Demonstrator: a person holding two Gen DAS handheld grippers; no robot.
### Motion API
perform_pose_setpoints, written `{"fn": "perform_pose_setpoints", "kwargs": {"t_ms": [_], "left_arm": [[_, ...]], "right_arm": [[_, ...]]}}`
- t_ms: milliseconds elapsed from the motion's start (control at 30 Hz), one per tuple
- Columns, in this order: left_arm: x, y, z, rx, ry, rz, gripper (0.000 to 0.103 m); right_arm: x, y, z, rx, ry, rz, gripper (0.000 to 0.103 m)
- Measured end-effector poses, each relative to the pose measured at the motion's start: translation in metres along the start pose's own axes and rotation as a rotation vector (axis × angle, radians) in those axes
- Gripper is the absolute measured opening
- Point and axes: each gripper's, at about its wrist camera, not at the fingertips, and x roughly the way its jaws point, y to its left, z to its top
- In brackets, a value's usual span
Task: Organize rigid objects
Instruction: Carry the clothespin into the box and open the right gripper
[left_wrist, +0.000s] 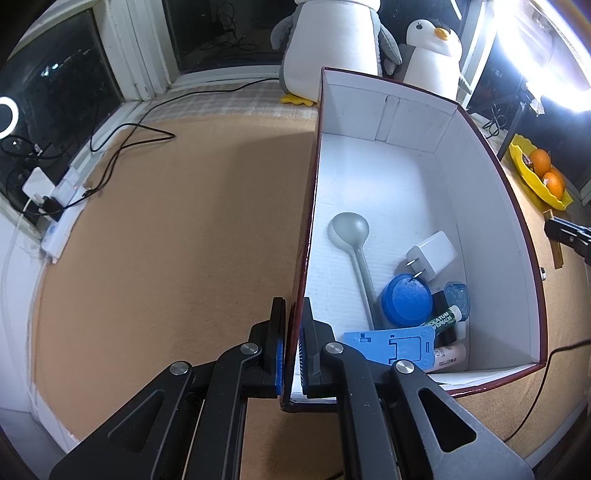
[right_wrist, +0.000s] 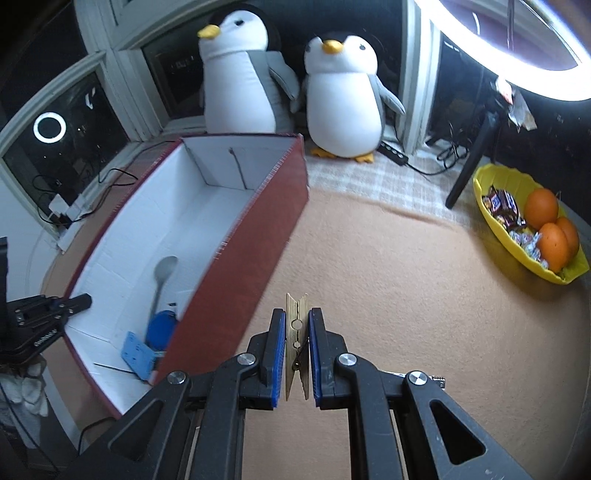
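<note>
A dark red box (left_wrist: 491, 155) with a white inside stands on the tan table. My left gripper (left_wrist: 292, 325) is shut on the box's left wall near its front corner. Inside lie a grey spoon (left_wrist: 351, 236), a white charger (left_wrist: 432, 254), a blue round lid (left_wrist: 406, 301), a blue flat holder (left_wrist: 391, 343) and small tubes (left_wrist: 443, 321). In the right wrist view the box (right_wrist: 255, 236) is to the left. My right gripper (right_wrist: 297, 325) is shut on a wooden clothespin (right_wrist: 297, 332), held upright above the table beside the box's right wall.
Two plush penguins (right_wrist: 343, 96) stand behind the box. A yellow bowl (right_wrist: 532, 266) with oranges and sweets sits at the right. Black cables (left_wrist: 122, 140) and a white power strip (left_wrist: 59, 218) lie at the table's left edge. A ring light (right_wrist: 517, 55) glares at upper right.
</note>
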Motion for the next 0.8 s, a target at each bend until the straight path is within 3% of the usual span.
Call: {"fn": "perform_pose_setpoints", "kwargs": {"t_ms": [300,800], "left_arm": [[0.002,0.004,0.000,0.000,-0.008,-0.037,0.005],[0.005,0.009,0.000,0.016,-0.014,-0.087,0.005]], "right_arm": [[-0.018,0.040,0.007,-0.032,-0.051,0.032,0.011],[-0.012,0.092,0.004,-0.078,-0.029,0.061,0.011]]}}
